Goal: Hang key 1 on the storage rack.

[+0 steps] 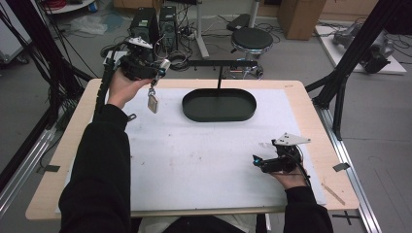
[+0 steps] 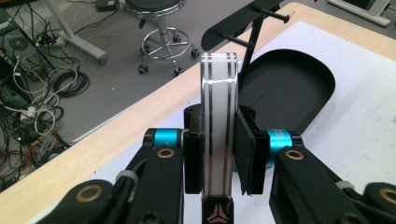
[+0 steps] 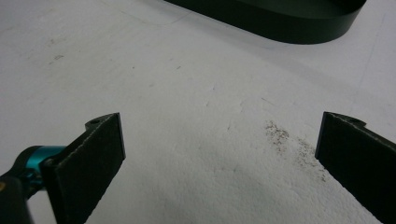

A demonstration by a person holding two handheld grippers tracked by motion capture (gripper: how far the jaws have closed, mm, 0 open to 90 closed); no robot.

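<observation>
My left gripper [image 1: 162, 68] is raised over the table's far left corner, shut on a clear flat slab [image 2: 218, 93] with thin dark stripes, seen edge-on between the jaws. A small pale tag [image 1: 153, 103] hangs below the left gripper [image 2: 218, 156] on a short chain. A black oval tray [image 1: 218, 104] lies at the far middle of the white mat [image 1: 204, 155], with a black T-shaped stand [image 1: 221, 63] rising behind it. My right gripper [image 1: 256, 160] rests low on the mat at the near right. It is open, with bare mat between its jaws [image 3: 222, 140]. The tray's rim [image 3: 280, 25] lies ahead of it.
Behind the table stand a round stool [image 1: 251, 40], computer towers [image 1: 145, 24] with tangled cables, and a cardboard box [image 1: 301, 17]. Black frame struts [image 1: 350, 63] rise at the right edge. The tray [image 2: 289, 88] and stand [image 2: 254, 42] lie right of the held slab.
</observation>
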